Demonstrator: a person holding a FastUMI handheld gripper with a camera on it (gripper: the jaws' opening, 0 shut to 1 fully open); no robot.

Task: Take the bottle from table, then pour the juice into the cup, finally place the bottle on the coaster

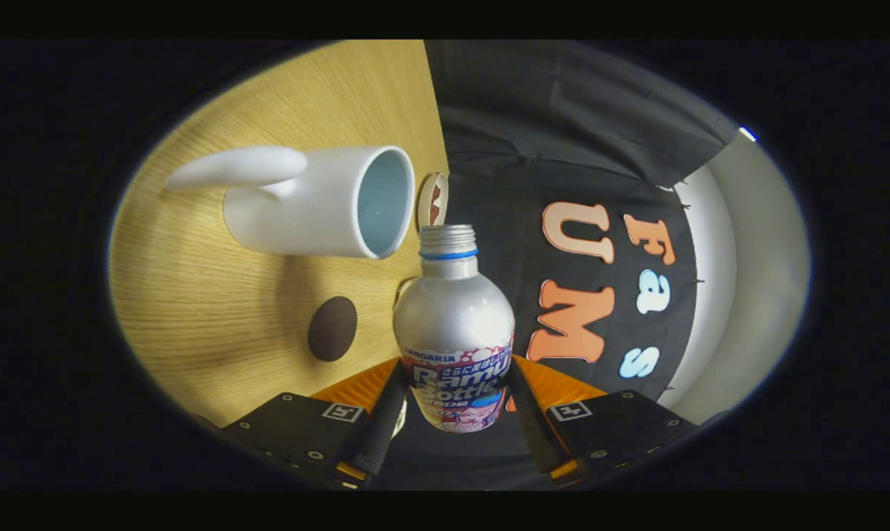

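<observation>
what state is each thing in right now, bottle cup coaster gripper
bottle: uncapped, clamped between the fingers, tipped sideways with its mouth beside the cup's rim
cup: on the table, nothing pouring in that I can see
coaster: bare, on the table
gripper: shut on the bottle

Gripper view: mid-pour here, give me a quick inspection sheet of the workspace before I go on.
Surface: wooden table, light grain, seen rolled sideways because the tongs are tilted.
Job's things: bottle, silver, cap off, held between the fingers; its open neck sits close to the rim of the white cup, just beyond it. No liquid visible. Dark round coaster lies on the table beside the bottle, apart from the cup.
Clutter: a small round item just behind the cup; what it is cannot be told.
Grippers: tongs shut on the bottle, both fingers against its label.
Cables: nothing seen.
Surroundings: black cloth booth wall; pale wall beyond.
</observation>
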